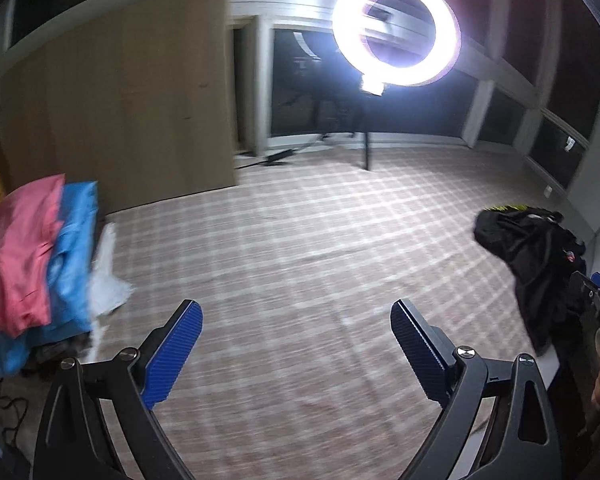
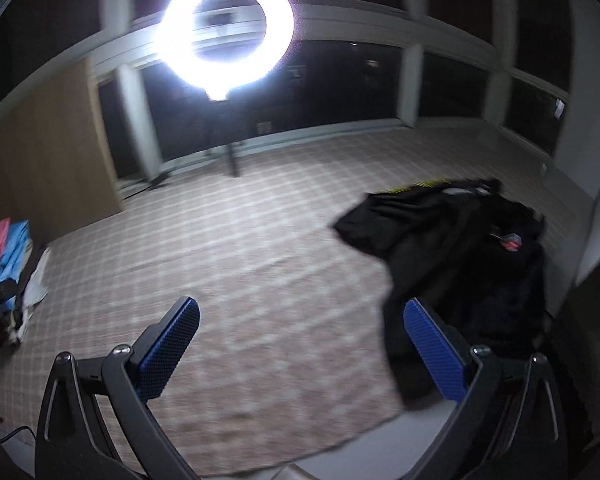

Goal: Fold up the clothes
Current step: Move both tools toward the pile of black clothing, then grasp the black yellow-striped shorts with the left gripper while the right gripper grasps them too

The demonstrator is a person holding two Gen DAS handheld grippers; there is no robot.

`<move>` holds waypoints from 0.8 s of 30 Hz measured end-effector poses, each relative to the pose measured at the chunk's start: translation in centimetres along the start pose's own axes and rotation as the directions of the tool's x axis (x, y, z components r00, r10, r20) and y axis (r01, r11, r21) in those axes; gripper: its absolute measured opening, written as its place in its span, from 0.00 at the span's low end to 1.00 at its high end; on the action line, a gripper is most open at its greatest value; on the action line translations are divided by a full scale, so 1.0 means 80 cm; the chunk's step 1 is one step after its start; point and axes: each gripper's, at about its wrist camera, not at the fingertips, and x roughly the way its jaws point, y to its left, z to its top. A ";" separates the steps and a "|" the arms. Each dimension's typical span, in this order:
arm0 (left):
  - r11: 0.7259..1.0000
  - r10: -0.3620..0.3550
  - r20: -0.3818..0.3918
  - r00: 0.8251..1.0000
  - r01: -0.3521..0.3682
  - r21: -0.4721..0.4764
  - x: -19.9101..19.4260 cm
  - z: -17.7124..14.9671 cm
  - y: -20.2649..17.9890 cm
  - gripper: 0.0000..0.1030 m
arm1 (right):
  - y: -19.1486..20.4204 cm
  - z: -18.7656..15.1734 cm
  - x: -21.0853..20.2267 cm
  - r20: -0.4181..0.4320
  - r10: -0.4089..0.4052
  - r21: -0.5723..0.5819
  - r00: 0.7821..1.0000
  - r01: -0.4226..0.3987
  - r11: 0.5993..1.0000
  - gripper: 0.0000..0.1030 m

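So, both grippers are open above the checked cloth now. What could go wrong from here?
1. The black garment lies crumpled, so the right gripper may pinch several layers instead of one edge.
2. The ring light glares strongly and both views are blurred; dark folds are hard to read.
3. The stacked pink garment and blue garment sit near the left gripper; a sweep could topple them.

Motion blur smears the checked cloth in both views. Pink and blue garments are cut off by the left edge. My right gripper is half hidden behind the black garment; its logo is unreadable.
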 end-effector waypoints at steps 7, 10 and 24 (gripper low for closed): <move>0.995 -0.071 -0.028 0.997 0.073 0.073 0.043 0.034 -0.133 0.93 | -0.154 0.039 0.015 0.030 -0.099 0.057 0.995 0.097 0.994 1.00; 0.990 -0.097 -0.040 0.994 0.101 0.104 0.068 0.053 -0.189 0.93 | -0.226 0.070 0.036 0.035 -0.133 0.074 0.991 0.130 0.989 1.00; 0.941 -0.231 -0.190 0.954 0.269 0.207 0.243 0.119 -0.434 0.93 | -0.352 0.174 0.240 -0.130 -0.061 -0.147 0.990 0.041 0.988 0.84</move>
